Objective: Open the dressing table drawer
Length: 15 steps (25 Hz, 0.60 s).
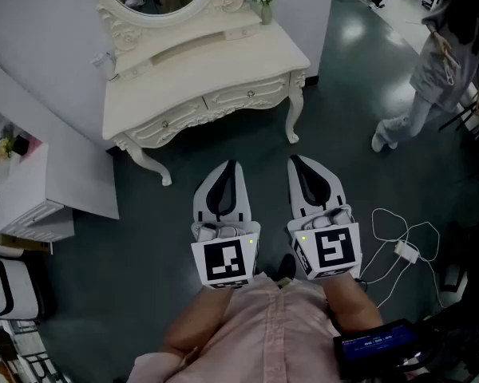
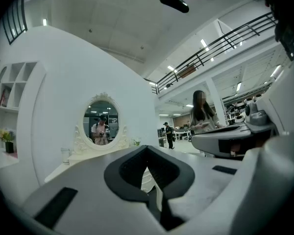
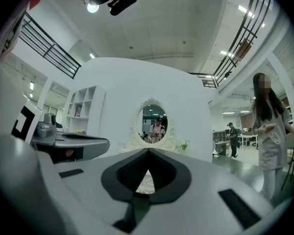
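Two grippers are held level and side by side, the left gripper (image 1: 229, 166) and the right gripper (image 1: 294, 160), each with its jaws pressed together and nothing pinched between them. No part of the furniture is touched, so the step in hand is judged to be the approach, with the opening itself not yet begun. Ahead of both tips, across a stretch of dark floor (image 1: 223, 146), the cream dressing table (image 1: 199, 74) is seen well apart from them. Its two carved drawers are shut: the left-hand drawer (image 1: 184, 116) lies ahead and to the left of the left gripper, and the right-hand drawer (image 1: 267, 88) lies almost straight ahead, between the two grippers. A small knob (image 1: 250, 94) is set in the middle of the latter. The next move is judged to call for the gap to be closed, one pair of jaws to be spread and shut on a knob, and the knob to be drawn straight back. No writing can be read: only square black-and-white patterns are carried on the gripper cubes, and the text on the small lit screen (image 1: 375, 343) behind the right gripper is too small to make out.
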Each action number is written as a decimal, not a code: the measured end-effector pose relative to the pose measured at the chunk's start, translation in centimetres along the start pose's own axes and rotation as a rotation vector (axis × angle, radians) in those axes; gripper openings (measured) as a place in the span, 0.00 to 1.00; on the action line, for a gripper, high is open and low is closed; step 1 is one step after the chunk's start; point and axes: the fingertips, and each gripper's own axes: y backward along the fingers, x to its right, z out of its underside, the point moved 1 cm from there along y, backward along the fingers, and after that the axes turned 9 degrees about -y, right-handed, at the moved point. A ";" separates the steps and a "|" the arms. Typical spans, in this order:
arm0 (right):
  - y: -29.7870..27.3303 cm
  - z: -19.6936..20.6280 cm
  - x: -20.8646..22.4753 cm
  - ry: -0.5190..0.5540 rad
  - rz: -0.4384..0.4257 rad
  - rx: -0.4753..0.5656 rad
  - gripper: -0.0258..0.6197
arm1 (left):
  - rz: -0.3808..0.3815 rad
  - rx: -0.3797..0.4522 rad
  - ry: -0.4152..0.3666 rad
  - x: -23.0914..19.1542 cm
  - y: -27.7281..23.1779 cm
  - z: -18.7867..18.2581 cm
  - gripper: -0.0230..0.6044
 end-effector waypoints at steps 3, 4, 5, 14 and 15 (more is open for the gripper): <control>0.3 0.3 0.4 -0.012 0.010 0.000 0.07 | 0.002 0.003 -0.004 0.4 0.0 0.1 0.07; 0.4 0.4 0.4 -0.012 0.011 -0.001 0.07 | 0.002 0.005 -0.002 0.6 0.1 0.2 0.07; 0.5 0.4 0.5 -0.009 0.008 -0.002 0.07 | 0.002 0.004 0.000 0.7 0.1 0.2 0.07; 1.3 0.7 1.1 -0.012 -0.011 -0.002 0.07 | -0.013 -0.006 0.012 1.9 0.4 0.4 0.07; 1.3 0.8 1.3 -0.008 -0.015 -0.007 0.07 | -0.015 -0.008 0.013 2.1 0.4 0.5 0.07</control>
